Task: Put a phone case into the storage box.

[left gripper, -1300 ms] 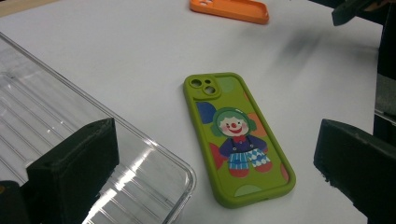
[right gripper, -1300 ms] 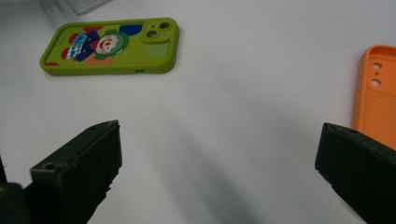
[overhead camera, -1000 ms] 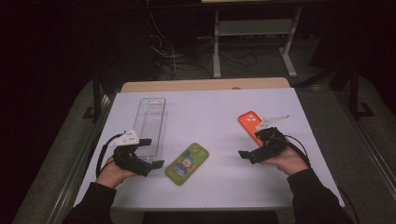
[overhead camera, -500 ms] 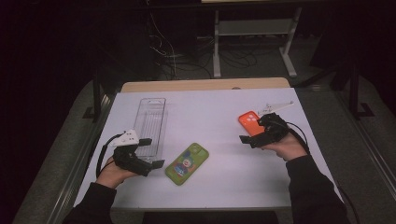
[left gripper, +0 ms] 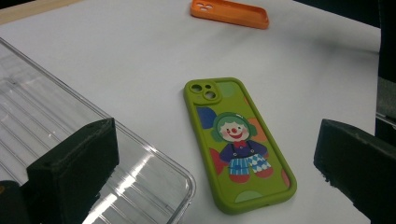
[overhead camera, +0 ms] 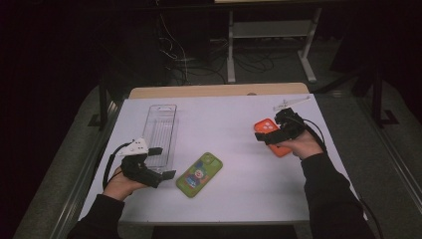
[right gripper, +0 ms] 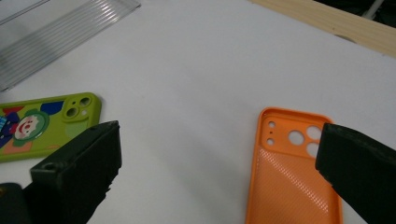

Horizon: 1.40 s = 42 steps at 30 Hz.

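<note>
A green phone case (overhead camera: 199,174) with a clown picture lies face down near the middle of the white tabletop, large in the left gripper view (left gripper: 238,144). My left gripper (overhead camera: 161,163) rests open just left of it, one jaw over the clear tray's corner, nothing between the jaws (left gripper: 215,163). An orange phone case (overhead camera: 264,126) lies open side up at the right. My right gripper (overhead camera: 268,128) hovers open over it, its hand covering the case's near half. In the right gripper view the orange case (right gripper: 289,186) sits under the right jaw of that gripper (right gripper: 215,168), and the green case (right gripper: 42,123) lies beyond the left jaw.
A long clear ribbed plastic tray (overhead camera: 160,132) lies empty at the left, also seen in the gripper views (left gripper: 46,107) (right gripper: 60,28). A thin pale stick (overhead camera: 291,103) lies at the back right. A wooden strip (overhead camera: 219,91) borders the table's far edge.
My right gripper has moved forward, away from the person, from beside the orange case's near end to over the case. The left gripper and both cases have stayed put.
</note>
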Tool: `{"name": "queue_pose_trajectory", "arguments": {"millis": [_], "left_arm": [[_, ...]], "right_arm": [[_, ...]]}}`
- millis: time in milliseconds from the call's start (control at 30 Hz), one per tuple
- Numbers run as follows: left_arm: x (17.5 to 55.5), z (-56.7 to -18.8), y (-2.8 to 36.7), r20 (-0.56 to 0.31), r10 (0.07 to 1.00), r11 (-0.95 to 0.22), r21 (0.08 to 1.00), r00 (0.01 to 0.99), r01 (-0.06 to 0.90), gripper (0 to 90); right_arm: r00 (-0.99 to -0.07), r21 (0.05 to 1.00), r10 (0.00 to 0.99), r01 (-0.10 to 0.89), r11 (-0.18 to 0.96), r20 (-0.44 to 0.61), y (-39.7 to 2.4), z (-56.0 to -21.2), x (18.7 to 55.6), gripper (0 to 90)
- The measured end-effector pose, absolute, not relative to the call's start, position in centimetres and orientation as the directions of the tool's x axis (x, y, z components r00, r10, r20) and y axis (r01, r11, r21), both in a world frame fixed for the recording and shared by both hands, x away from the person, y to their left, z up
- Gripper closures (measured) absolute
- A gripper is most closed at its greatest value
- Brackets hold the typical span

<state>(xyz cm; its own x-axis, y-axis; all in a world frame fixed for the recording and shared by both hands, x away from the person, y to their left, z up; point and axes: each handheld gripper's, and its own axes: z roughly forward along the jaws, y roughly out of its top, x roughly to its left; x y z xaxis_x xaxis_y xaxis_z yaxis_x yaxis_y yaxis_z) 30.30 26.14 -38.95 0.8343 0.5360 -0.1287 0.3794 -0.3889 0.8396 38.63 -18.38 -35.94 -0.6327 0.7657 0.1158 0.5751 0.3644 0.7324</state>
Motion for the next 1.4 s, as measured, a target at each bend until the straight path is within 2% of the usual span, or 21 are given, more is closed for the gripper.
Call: {"name": "queue_pose_trajectory", "arguments": {"millis": [767, 967, 1400], "left_arm": [[30.2, -39.0, 26.2, -0.136, 0.541, -0.382, 0.840, 0.830, 0.386, 0.0], [30.2, -39.0, 26.2, -0.137, 0.540, -0.380, 0.840, 0.830, 0.386, 0.0], [30.2, -39.0, 26.2, -0.134, 0.537, -0.386, 0.839, 0.832, 0.385, 0.0]], "right_arm": [[-0.516, 0.738, 0.855, 0.598, 0.312, 0.057, -19.9, -33.9, 42.7, 0.0], [-0.468, 0.720, 0.882, 0.630, 0.291, 0.053, -20.3, -34.2, 43.3, 0.0], [-0.463, 0.673, 0.886, 0.667, 0.319, 0.038, -20.7, -36.3, 43.7, 0.0]]}}
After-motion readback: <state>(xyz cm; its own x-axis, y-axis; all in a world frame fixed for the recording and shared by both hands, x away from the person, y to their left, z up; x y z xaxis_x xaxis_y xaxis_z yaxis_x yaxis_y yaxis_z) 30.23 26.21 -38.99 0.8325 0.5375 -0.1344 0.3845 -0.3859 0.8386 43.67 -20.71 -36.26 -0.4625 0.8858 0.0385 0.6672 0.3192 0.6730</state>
